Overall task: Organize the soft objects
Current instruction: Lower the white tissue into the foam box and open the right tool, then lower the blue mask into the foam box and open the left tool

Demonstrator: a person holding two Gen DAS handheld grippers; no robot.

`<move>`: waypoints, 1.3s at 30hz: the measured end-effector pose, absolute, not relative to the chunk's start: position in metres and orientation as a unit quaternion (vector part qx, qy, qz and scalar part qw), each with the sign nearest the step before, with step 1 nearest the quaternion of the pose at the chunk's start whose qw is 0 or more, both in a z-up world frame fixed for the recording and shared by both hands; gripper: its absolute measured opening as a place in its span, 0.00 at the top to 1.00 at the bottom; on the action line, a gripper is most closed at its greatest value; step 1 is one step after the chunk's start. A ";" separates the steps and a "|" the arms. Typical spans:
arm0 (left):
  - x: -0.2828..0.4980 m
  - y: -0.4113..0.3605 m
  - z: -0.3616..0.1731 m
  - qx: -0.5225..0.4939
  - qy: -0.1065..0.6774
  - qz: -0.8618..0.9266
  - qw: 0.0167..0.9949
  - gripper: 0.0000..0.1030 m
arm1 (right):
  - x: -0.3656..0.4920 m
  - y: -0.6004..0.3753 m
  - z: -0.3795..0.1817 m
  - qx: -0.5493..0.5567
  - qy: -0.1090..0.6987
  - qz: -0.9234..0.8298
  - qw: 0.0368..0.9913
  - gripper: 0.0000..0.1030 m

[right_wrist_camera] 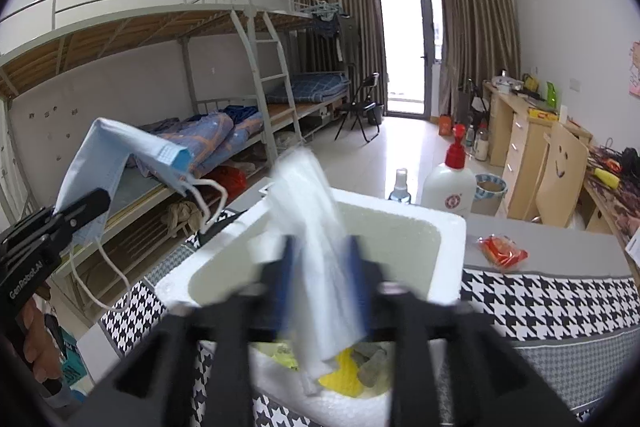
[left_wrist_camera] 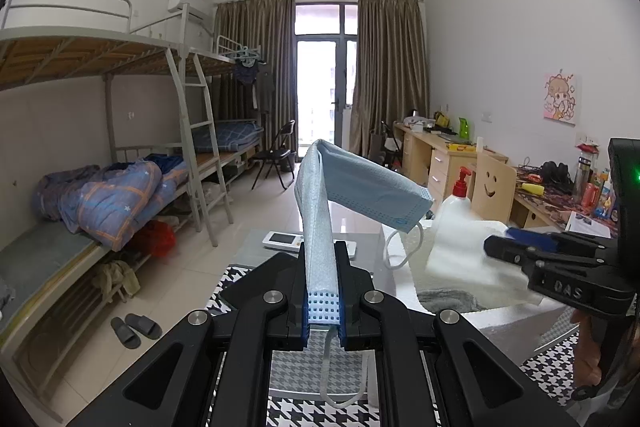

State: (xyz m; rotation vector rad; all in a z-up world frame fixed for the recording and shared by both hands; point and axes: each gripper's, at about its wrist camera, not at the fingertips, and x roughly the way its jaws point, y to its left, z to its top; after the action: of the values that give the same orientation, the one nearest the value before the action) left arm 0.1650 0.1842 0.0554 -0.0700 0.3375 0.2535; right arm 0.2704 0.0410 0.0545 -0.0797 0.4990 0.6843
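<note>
The left gripper (left_wrist_camera: 323, 311), its side reading "GenRobot.AI", is clamped on a pale blue face mask (left_wrist_camera: 360, 187) that folds over above its tips. Right of it, the right gripper (right_wrist_camera: 322, 281) stands apart around a blurred white cloth (right_wrist_camera: 316, 227) over a white foam box (right_wrist_camera: 440, 231). Beyond stands a red-pump bottle (right_wrist_camera: 450, 187).

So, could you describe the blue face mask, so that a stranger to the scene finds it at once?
Find the white foam box on the houndstooth cloth. Left of it, the left gripper holds the blue face mask up in the air, folded over, white ear loops dangling. The cloth over the box is white, not blue.
</note>
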 end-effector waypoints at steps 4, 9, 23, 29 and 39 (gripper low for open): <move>0.166 0.187 0.054 -0.037 0.169 0.128 0.976 0.90 | 0.261 0.038 0.059 -0.041 0.218 0.335 0.916 0.15; 0.164 0.186 0.056 -0.041 0.169 0.131 0.976 0.90 | 0.255 0.041 0.058 -0.049 0.216 0.342 0.913 0.15; 0.164 0.172 0.065 -0.034 0.161 0.118 0.979 0.90 | 0.237 0.017 0.063 -0.045 0.197 0.346 0.916 0.15; 0.168 0.160 0.072 -0.032 0.153 0.105 0.982 0.90 | 0.235 -0.001 0.066 -0.038 0.193 0.335 0.921 0.15; 0.183 0.135 0.080 -0.018 0.151 0.072 0.986 0.90 | 0.228 -0.031 0.063 -0.034 0.185 0.311 0.931 0.15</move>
State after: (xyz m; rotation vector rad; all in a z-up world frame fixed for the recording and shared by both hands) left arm 0.1834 0.1346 0.0800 -0.0371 0.3026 0.1444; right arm 0.2279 -0.0306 0.0632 -0.0696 0.3792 0.6375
